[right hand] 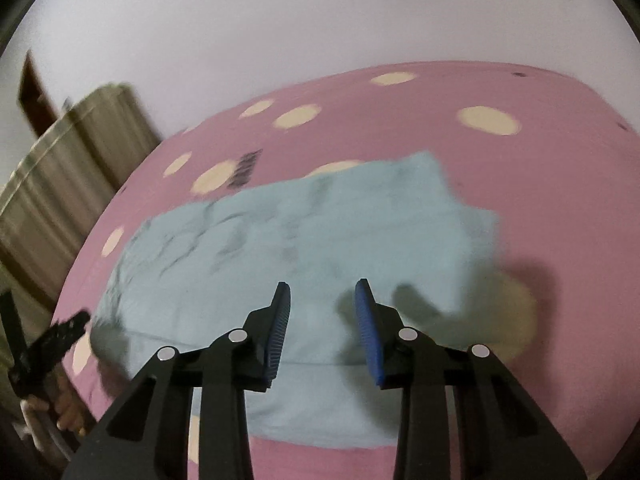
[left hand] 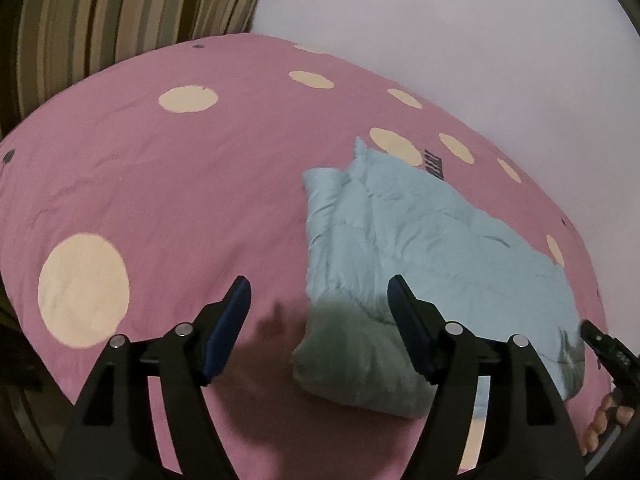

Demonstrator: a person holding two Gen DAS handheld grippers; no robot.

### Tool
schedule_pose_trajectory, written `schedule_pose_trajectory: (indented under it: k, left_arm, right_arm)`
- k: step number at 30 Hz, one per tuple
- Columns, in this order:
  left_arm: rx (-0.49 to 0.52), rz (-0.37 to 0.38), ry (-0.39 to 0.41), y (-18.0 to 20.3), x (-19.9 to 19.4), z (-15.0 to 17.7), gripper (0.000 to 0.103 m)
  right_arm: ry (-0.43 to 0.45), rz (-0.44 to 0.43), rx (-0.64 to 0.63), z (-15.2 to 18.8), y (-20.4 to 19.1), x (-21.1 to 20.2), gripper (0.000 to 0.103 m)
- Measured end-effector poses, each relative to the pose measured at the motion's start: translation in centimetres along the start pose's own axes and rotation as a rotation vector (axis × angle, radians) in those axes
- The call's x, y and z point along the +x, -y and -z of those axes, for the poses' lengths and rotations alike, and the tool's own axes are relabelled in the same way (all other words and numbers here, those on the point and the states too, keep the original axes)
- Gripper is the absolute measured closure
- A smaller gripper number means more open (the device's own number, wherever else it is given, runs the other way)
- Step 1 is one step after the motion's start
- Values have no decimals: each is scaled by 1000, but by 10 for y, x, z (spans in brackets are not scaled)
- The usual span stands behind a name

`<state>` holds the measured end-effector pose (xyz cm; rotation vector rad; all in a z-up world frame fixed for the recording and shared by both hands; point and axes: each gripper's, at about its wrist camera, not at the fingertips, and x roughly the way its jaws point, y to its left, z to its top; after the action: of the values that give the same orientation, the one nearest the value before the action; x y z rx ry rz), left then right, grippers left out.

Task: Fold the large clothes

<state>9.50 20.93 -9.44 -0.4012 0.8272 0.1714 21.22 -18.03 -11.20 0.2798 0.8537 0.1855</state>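
1. Here, a pale blue garment [left hand: 420, 248] lies folded into a rough rectangle on a pink bedcover [left hand: 168, 184] printed with cream dots; its surface is creased and one corner sticks up at the far end.
2. Seen from the left wrist, the garment sits ahead and to the right of the left gripper [left hand: 318, 292]. Its near folded corner falls between the two blue-padded fingers [left hand: 228, 328] but lower, in their shadow, and nothing touches the pads.
3. The left gripper's jaws stand wide apart and hold nothing.
4. Seen from the right wrist, the garment [right hand: 304, 240] spreads directly beneath and ahead of the right gripper [right hand: 322, 300], reaching out to both sides.
5. The right gripper's jaws stand partly apart with a clear gap; no cloth is pinched between them. This view is blurred.
6. At the left edge of the right wrist view, the other gripper's black tip [right hand: 60, 336] shows, with a person's hand [right hand: 68, 408] below it.
7. Beyond the bed are a plain pale wall [left hand: 460, 40] and, to the left gripper's far left, a striped curtain [left hand: 120, 20].
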Motion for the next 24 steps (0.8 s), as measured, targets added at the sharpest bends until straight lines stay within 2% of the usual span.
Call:
schedule_pose_trajectory:
  k: [4,9,16,24]
  left_arm:
    - [14,26,-26,2,9,-10,31]
    - [29,24,-48,3,20,-17,31]
    - [31,52,-89,3,42,-28,30]
    - [34,86,-153,3,68,-39,30]
  right_arm:
    - [-32,-33,-78,-3,-47,31,69]
    - [-48,-6,-133,0,-77,57,69]
    - [-116,81,-163,18,-84,98,69]
    - [-119,90,-162,20,-85,102,68]
